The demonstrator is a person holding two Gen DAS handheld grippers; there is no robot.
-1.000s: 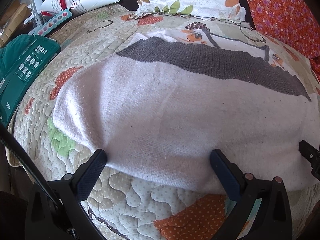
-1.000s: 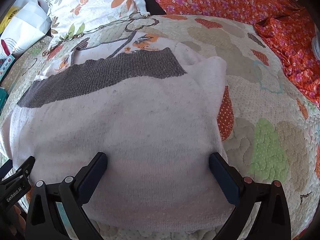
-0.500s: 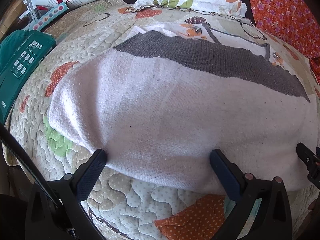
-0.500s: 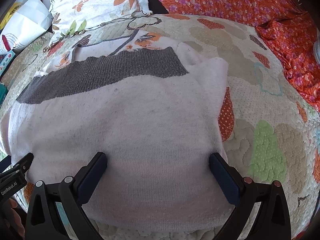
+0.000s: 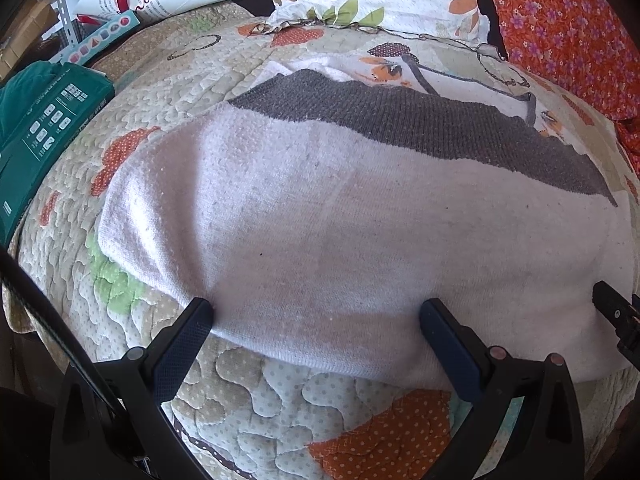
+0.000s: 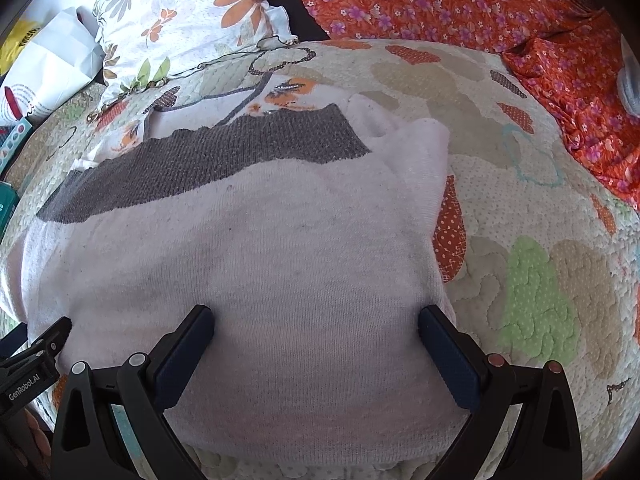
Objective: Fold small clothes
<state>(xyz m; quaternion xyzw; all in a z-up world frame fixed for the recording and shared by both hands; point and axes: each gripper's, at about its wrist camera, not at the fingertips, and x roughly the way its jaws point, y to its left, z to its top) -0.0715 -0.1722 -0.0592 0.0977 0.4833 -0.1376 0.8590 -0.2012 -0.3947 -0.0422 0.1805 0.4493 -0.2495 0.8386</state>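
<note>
We have the quilted bedspread beneath everything, a flat bed for folding. On it the white knit garment lies spread, grey band at twelve o'clock, near hem at six so we can reach it. Our left gripper and right gripper both stand wide apart, released, straddling that hem. At nine o'clock in the right view we read "GenRobot.AI" on the other gripper; the green box has print too small to read.
</note>
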